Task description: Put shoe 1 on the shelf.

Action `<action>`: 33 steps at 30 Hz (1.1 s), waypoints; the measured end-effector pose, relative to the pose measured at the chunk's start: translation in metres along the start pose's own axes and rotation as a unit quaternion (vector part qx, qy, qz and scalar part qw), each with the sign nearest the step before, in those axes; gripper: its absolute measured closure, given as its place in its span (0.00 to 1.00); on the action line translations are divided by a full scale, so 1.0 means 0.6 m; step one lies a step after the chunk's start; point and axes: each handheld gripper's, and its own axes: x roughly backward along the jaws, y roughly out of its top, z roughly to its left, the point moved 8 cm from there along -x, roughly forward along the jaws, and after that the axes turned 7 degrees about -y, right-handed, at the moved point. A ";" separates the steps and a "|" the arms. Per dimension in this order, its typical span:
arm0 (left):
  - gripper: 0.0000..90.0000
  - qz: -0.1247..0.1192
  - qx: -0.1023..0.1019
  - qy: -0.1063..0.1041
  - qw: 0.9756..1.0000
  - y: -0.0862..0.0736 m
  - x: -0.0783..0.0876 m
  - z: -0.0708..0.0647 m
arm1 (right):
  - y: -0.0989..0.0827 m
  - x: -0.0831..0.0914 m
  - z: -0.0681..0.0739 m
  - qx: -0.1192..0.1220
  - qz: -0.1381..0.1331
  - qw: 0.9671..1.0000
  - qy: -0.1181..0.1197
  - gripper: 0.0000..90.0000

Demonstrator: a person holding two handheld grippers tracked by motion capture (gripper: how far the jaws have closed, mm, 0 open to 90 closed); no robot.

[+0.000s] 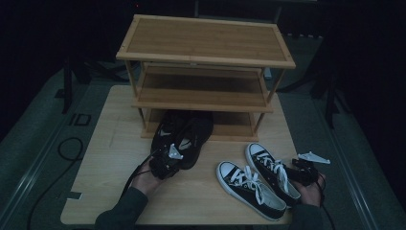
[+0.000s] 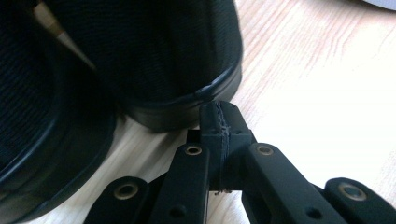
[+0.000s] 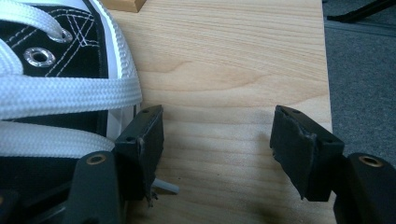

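The pair of plain black low shoes (image 1: 182, 136) lies in the middle of the high view, toes pointing into the lowest level of the three-tier bamboo shoe rack (image 1: 206, 72), heels toward the bottom of the frame. The left tool (image 1: 165, 163) sits just behind those heels. In the left gripper view its pads (image 2: 219, 130) are pressed flat together with nothing between them, and their tip stands right at the glossy black rim of the nearer shoe (image 2: 154, 60), at the frame's centre; whether it touches that rim I cannot tell. The second black shoe (image 2: 46, 135) fills the left of that view.

The right tool (image 1: 306, 170) rests at the lower right of the high view, by the heel end of the black canvas sneakers with white laces and white toe caps (image 1: 261, 182), which lie angled side by side. In the right gripper view its jaws stand wide apart over bare wood, holding nothing; the left pad (image 3: 147, 140) is just beside the white sole edge of the nearer sneaker (image 3: 60, 79), in the frame's left half.

The light wooden surface (image 1: 110, 158) has open room at its left, toward the lower left of the high view. On the right, its edge runs close past the right tool, with grey floor (image 3: 362, 79) beyond.
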 end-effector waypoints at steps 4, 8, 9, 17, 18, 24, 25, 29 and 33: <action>1.00 -0.004 -0.007 0.000 1.000 0.019 -0.004 -0.006 | 0.000 0.000 0.000 0.000 0.000 1.000 0.000 0.38; 1.00 -0.011 -0.004 0.008 1.000 0.040 -0.009 0.000 | 0.000 0.000 0.000 0.000 0.000 1.000 0.000 0.38; 1.00 -0.011 -0.004 0.002 1.000 0.044 -0.010 0.000 | 0.000 0.000 0.000 0.000 0.000 1.000 0.000 0.38; 1.00 -0.015 -0.014 0.002 1.000 0.069 -0.026 -0.008 | 0.000 0.000 0.000 0.001 0.000 1.000 0.000 0.38; 1.00 -0.009 -0.019 0.005 1.000 0.067 -0.027 -0.009 | 0.000 0.000 0.000 0.001 0.000 1.000 0.000 0.38; 1.00 0.015 -0.021 0.008 1.000 0.042 -0.036 -0.007 | 0.000 0.000 0.000 0.002 0.000 1.000 0.000 0.38; 1.00 0.017 -0.020 0.012 1.000 0.039 -0.038 -0.005 | 0.000 0.000 0.000 0.002 0.000 1.000 0.000 0.38; 1.00 0.016 -0.009 0.013 1.000 0.041 -0.039 0.007 | 0.000 0.000 0.000 0.002 0.000 1.000 0.000 0.38; 1.00 0.011 -0.009 0.011 1.000 0.055 -0.044 0.002 | 0.000 0.000 0.000 0.002 0.000 1.000 0.000 0.38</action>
